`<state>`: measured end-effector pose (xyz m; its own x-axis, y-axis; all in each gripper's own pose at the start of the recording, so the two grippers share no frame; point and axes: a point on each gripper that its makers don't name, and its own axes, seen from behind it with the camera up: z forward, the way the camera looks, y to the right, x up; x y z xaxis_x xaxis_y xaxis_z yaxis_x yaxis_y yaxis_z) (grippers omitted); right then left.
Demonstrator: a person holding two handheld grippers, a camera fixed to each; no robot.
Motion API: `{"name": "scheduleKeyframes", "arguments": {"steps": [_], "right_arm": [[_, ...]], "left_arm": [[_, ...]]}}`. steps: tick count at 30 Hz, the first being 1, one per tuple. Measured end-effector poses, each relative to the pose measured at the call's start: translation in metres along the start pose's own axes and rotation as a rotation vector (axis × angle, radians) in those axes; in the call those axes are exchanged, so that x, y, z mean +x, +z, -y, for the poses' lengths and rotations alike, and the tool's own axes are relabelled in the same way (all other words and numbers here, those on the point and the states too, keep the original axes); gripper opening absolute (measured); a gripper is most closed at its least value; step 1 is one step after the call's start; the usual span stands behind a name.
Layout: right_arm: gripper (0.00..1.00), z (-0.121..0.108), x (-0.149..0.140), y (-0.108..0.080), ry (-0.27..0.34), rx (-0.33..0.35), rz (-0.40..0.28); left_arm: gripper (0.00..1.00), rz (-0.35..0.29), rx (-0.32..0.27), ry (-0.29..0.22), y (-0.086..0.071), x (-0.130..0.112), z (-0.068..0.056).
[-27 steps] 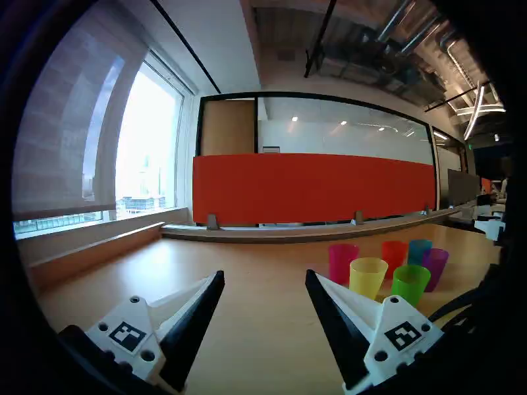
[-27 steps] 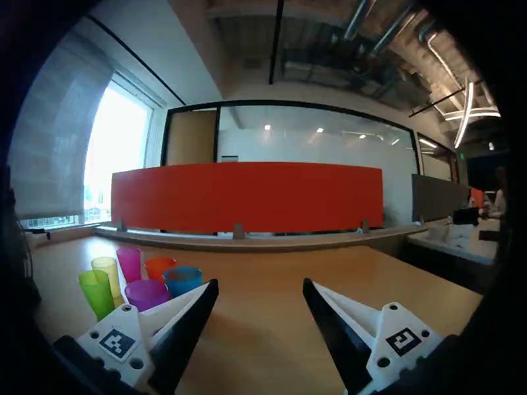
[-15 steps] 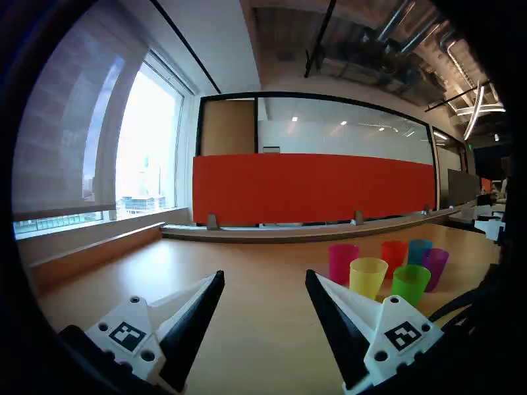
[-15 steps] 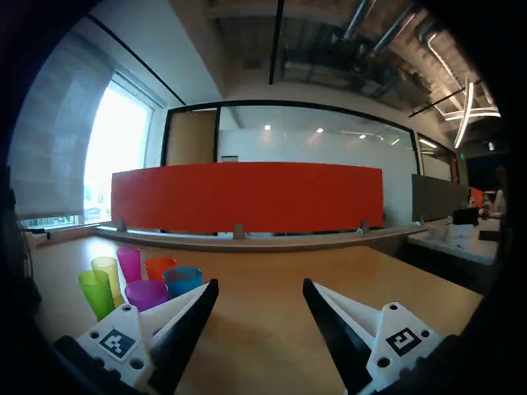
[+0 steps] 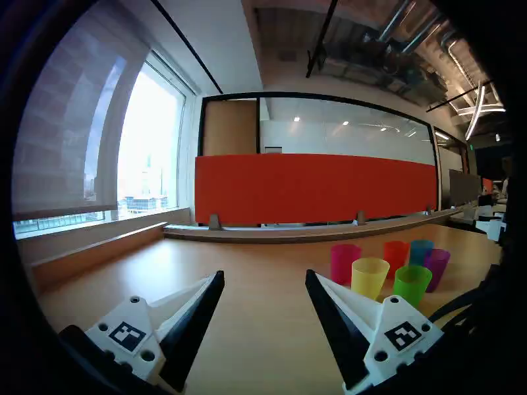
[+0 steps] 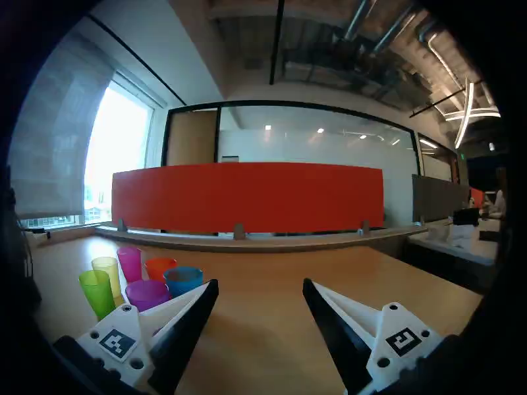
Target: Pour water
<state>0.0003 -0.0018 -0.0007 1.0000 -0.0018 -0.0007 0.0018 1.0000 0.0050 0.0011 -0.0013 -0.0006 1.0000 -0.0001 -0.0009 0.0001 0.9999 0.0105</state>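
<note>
Entry: cup cluster (image 5: pixel 369 276), 6 coloured cups on table (image 5: pixel 263 342).
Left gripper (image 5: pixel 264 272): fingers apart, empty, left of cluster.
Right gripper (image 6: pixel 260 282): fingers apart, empty, right of cluster.
Step, I judge: pre-grasp. Next I must reach for 1 cup.

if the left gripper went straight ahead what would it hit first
Probably nothing nearby: the left gripper aims over bare table toward the red divider, the first likely obstacle. The cups sit off to its right.
</note>
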Motion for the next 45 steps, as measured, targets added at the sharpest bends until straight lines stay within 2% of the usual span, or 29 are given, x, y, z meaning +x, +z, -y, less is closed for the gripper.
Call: {"name": "scheduleKeyframes", "arguments": {"steps": [6, 12, 18, 27, 33, 45], "right_arm": [[0.99, -0.001, -0.001, 0.001, -0.003, 0.002, -0.005], [0.99, -0.003, 0.02, 0.002, -0.004, 0.004, -0.035], [0.99, 0.0, 0.038, 0.004, -0.011, 0.021, -0.029], [0.99, 0.013, 0.071, 0.007, -0.067, 0.054, -0.033], [1.0, 0.015, 0.097, 0.012, -0.063, 0.063, -0.029], [1.0, 0.006, 0.138, 0.022, -0.029, 0.066, -0.019]], "left_arm": [[0.91, 0.002, -0.008, 0.0, 0.001, -0.001, -0.001], [0.91, 0.005, -0.012, 0.014, 0.002, 0.003, -0.002], [0.91, -0.008, -0.04, 0.021, 0.005, 0.024, -0.01], [0.91, -0.008, -0.092, 0.01, 0.011, 0.058, -0.022], [0.91, -0.003, -0.129, 0.005, 0.014, 0.082, -0.031], [0.91, 0.008, -0.143, 0.005, 0.024, 0.121, -0.029]]}}
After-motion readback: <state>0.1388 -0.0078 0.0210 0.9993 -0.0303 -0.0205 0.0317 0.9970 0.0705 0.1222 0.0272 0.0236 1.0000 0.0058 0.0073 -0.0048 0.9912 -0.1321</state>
